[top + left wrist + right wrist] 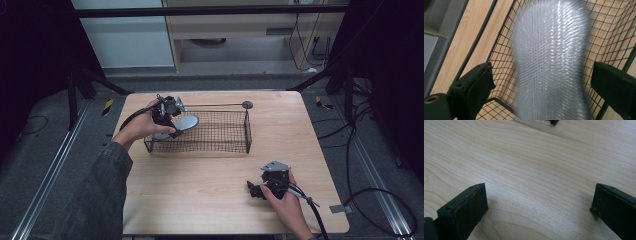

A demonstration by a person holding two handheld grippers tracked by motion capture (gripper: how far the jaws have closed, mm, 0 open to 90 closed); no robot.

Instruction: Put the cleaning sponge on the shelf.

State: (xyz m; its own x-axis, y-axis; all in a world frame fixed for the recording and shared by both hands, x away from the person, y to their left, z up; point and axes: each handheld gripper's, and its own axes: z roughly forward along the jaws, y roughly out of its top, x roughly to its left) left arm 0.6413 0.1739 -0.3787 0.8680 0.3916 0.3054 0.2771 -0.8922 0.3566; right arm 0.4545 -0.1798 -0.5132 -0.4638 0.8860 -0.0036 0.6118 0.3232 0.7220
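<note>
Bench (210,175) has one wire basket (220,132), one grey brush (549,62) blurred between the left gripper (167,120)'s spread jaws, right gripper (256,189) gaping too.

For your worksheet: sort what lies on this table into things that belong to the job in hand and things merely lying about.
In the job:
grey bristled pad, blurred, between the open jaws of the left gripper
black wire basket that it hangs over

Lying about:
right gripper, open, low over bare table
round grey disc behind the basket
</note>
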